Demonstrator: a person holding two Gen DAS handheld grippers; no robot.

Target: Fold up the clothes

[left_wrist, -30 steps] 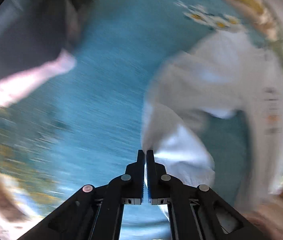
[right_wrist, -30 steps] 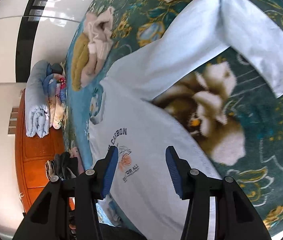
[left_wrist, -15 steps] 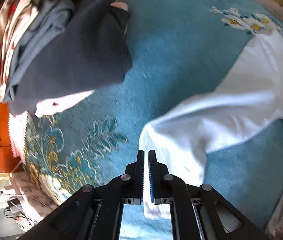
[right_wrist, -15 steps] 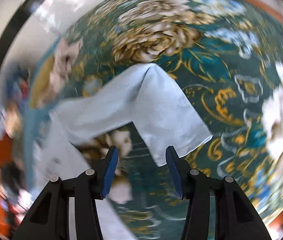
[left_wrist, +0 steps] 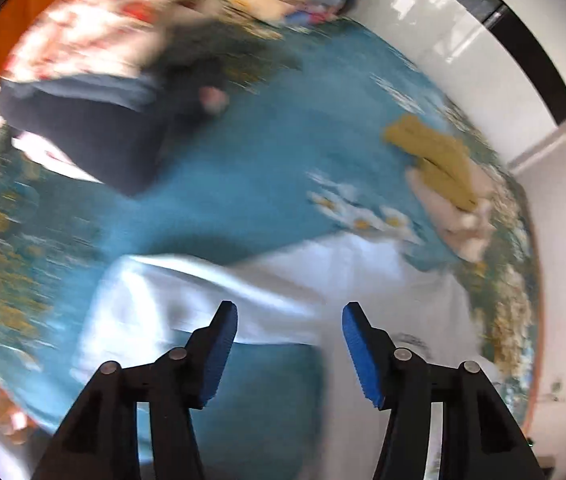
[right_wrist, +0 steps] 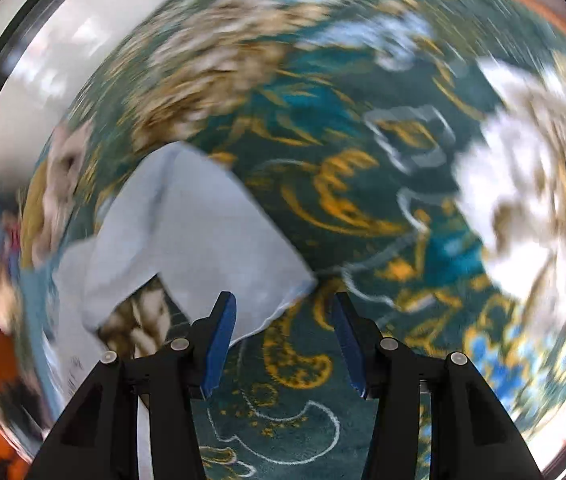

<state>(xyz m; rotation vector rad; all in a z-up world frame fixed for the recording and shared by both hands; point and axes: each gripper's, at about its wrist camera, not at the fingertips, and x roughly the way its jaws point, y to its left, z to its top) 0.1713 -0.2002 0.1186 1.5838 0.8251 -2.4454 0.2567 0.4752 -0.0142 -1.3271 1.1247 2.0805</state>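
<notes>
A white long-sleeved shirt (left_wrist: 283, 280) lies spread on the teal patterned carpet (left_wrist: 267, 168). In the left wrist view its sleeve (left_wrist: 143, 296) lies folded across just ahead of my left gripper (left_wrist: 289, 344), which is open and empty above it. In the right wrist view the other sleeve (right_wrist: 203, 232) lies on the carpet (right_wrist: 363, 184), its cuff end just ahead of my right gripper (right_wrist: 283, 340), which is open and empty. Both views are blurred by motion.
A pile of dark and floral clothes (left_wrist: 95, 92) lies at the far left. A folded mustard and beige stack (left_wrist: 439, 172) sits at the far right; it also shows in the right wrist view (right_wrist: 55, 184). White wall and orange furniture border the carpet.
My left gripper was shut on the sleeve; it has let go, opened and swung right. My right gripper stayed open and moved from the shirt body toward the sleeve's cuff.
</notes>
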